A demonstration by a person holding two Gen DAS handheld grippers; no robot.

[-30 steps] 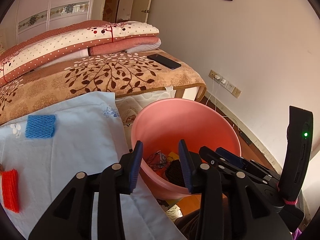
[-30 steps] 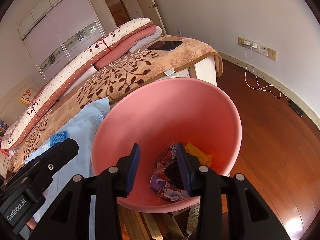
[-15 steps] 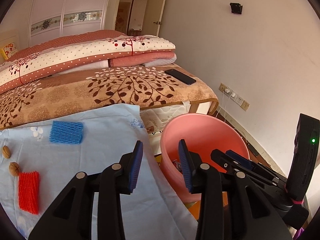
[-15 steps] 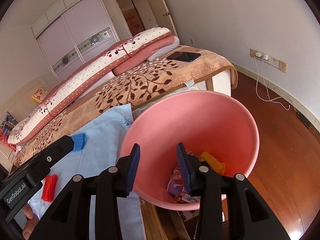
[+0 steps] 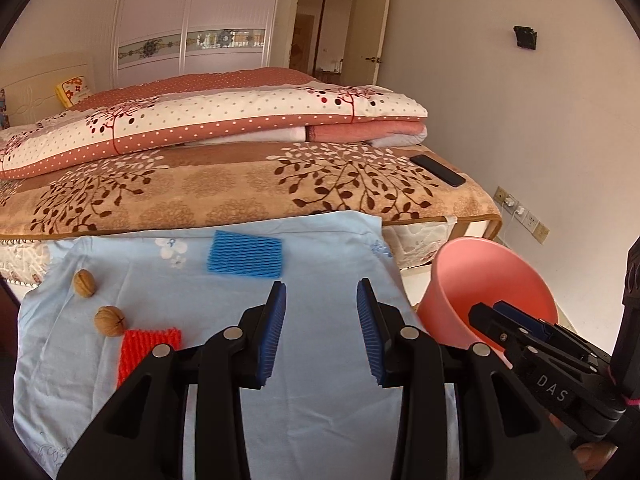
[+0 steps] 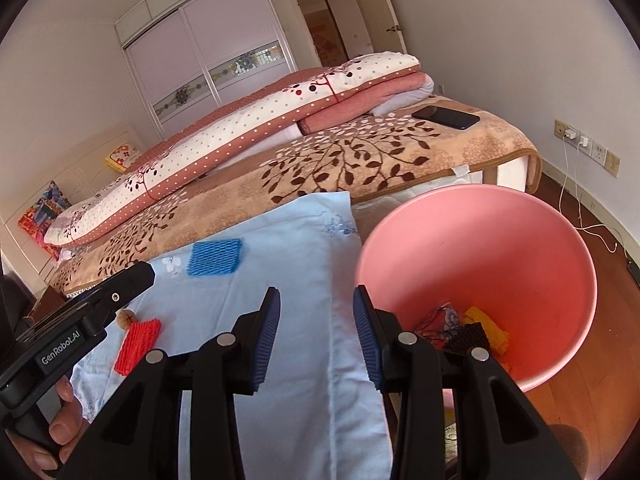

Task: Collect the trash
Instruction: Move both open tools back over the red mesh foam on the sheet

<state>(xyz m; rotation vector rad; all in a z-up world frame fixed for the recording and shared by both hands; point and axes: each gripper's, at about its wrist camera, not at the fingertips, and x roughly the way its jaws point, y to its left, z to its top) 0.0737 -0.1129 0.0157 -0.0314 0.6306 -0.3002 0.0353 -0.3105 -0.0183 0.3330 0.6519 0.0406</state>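
A light blue cloth (image 5: 312, 360) covers the table. On it lie a blue foam net (image 5: 245, 253), a red foam net (image 5: 148, 350) and two walnuts (image 5: 84, 283) (image 5: 109, 321). My left gripper (image 5: 320, 308) is open and empty above the cloth, short of the blue net. My right gripper (image 6: 315, 312) is open and empty over the cloth's right edge. A pink bucket (image 6: 520, 248) stands right of the table with wrappers and a black net (image 6: 468, 338) inside. The blue net (image 6: 216, 257) and red net (image 6: 138, 345) also show in the right wrist view.
A bed with a brown leaf-patterned blanket (image 5: 240, 188), folded quilts (image 5: 208, 124) and a black phone (image 5: 438, 170) lies behind the table. Wall sockets with a charger cable (image 6: 580, 144) are at the right. Wooden floor (image 6: 608, 420) surrounds the bucket.
Both grippers have swung left, away from the bucket and over the blue cloth. The walnuts and both foam nets have come into fuller view. Both grippers stay open.
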